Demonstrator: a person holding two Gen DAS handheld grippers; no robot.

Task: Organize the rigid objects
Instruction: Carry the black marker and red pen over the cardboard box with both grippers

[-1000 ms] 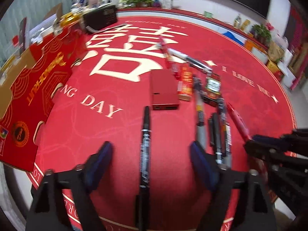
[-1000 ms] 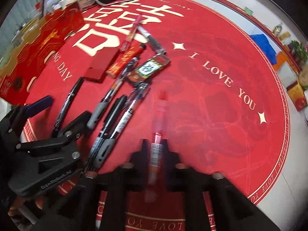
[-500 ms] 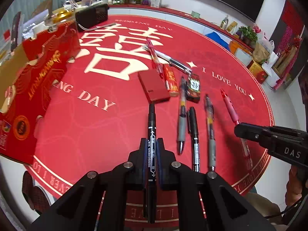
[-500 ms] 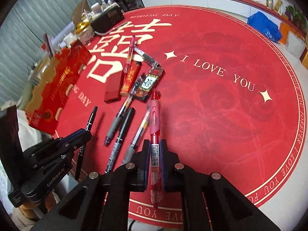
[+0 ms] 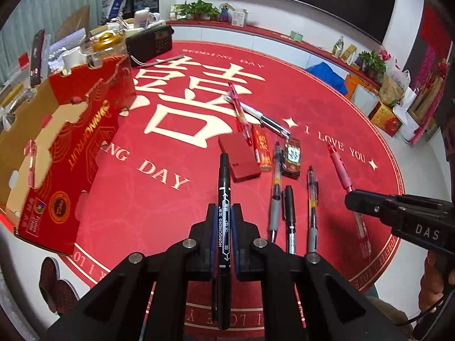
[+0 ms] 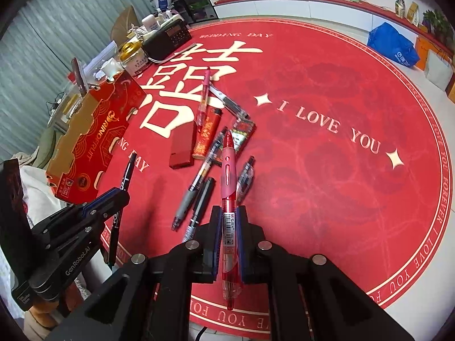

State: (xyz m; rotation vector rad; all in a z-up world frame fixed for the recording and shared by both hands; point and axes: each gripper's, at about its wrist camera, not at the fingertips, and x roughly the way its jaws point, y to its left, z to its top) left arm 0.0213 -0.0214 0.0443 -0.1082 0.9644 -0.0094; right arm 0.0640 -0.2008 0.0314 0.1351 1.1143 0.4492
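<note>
presently, a black marker (image 5: 224, 213) is clamped near mid-barrel in the closed left gripper (image 5: 224, 238), and a red pen (image 6: 229, 199) is likewise clamped in the closed right gripper (image 6: 229, 236); both are held clear above the red mat (image 6: 327, 170). both items are judged to be light, stiff and smooth-barrelled, so slipping or pivoting is to be expected unless they are gripped near the middle, as is done at present. three more pens (image 5: 290, 207) are seen side by side on the mat, with a red case (image 5: 240, 157), a lighter (image 5: 261, 150) and a small pack (image 5: 292, 156) beyond. an open cardboard box (image 5: 68, 153) is set at the mat's left edge; a pink pen-like object (image 5: 31, 167) is seen against its inner wall, the rest of the interior being hidden.
</note>
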